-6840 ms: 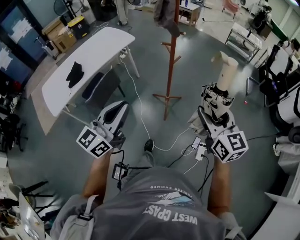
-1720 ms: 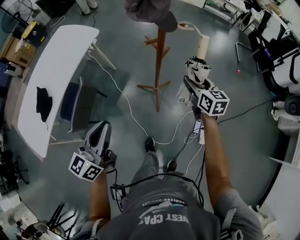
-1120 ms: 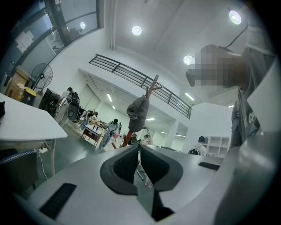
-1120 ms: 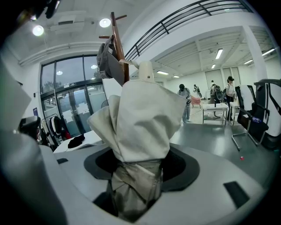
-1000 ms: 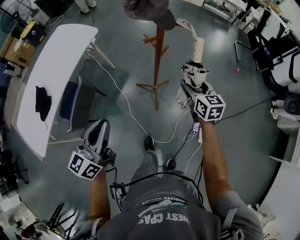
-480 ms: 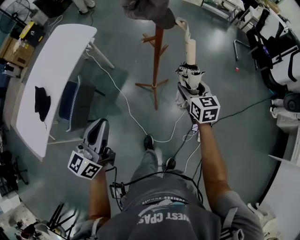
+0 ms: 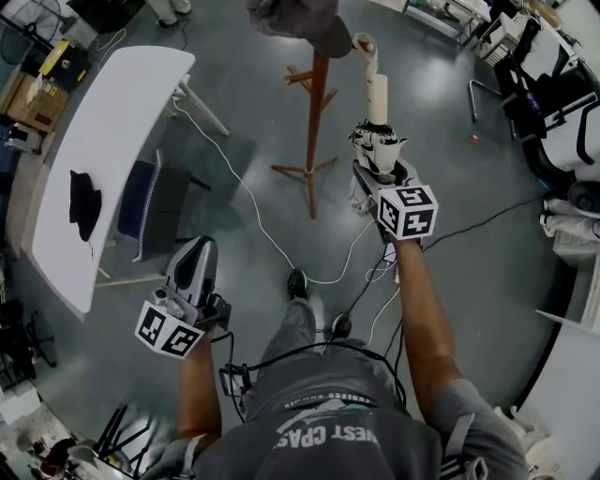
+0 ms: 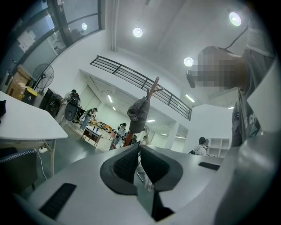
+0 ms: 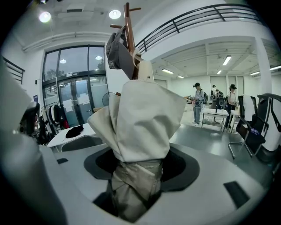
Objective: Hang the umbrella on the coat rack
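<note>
A folded cream umbrella (image 7: 377, 150) stands upright in my right gripper (image 7: 381, 176), which is shut on its bunched fabric. Its pale handle (image 7: 377, 94) points up, and the curved end (image 7: 364, 44) is close beside the wooden coat rack (image 7: 317, 112), just right of the grey cap (image 7: 302, 19) hanging on top. In the right gripper view the umbrella (image 9: 138, 127) fills the middle, with the rack (image 9: 128, 26) and cap (image 9: 117, 50) right behind it. My left gripper (image 7: 202, 248) hangs low at the left, shut and empty; its view shows the rack (image 8: 149, 93) far off.
A white table (image 7: 112, 122) with a black item (image 7: 84, 202) stands at the left, a dark chair (image 7: 155, 211) beside it. Cables (image 7: 281, 253) trail over the grey floor near the rack's feet (image 7: 307, 173). Desks and chairs (image 7: 553, 84) crowd the right edge.
My right gripper has carried the umbrella forward and to the left, so its handle end now sits close to the rack's top. The left gripper has barely moved.
</note>
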Demonstrator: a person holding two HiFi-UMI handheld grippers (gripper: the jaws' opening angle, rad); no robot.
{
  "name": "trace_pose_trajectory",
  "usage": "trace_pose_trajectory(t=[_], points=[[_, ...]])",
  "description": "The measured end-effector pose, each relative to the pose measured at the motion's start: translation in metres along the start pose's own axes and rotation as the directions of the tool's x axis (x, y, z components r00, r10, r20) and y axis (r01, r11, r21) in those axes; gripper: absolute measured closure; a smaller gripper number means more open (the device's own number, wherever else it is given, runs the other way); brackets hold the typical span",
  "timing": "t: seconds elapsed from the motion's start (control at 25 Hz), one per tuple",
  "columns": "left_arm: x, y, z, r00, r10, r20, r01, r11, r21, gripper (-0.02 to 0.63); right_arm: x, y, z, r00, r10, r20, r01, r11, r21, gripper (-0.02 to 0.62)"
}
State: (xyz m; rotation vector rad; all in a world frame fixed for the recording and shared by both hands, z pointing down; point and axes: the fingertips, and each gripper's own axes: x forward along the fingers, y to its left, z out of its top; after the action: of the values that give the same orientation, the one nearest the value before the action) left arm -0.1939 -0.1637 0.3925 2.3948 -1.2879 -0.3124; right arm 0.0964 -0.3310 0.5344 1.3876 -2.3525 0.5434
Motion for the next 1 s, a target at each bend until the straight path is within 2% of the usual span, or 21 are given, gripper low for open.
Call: trace_pose_trajectory(t=[0.48,1.0], points=[[0.003,0.001,-0.001,1.000,0.001,-0.005,-0.001,1.000,-0.002,0.575,-0.004,-0.021,0.029,0.998,-0.012,0.060,0.010,1.000,0.027,0.304],[0.006,0.003,-0.003,1.000,-0.005,-0.007,0.005,1.000,-0.011,0.575,-0.006,-0.027,0.070,0.996,-0.021,0.086,0.026,0.998,-0.053,0.304]])
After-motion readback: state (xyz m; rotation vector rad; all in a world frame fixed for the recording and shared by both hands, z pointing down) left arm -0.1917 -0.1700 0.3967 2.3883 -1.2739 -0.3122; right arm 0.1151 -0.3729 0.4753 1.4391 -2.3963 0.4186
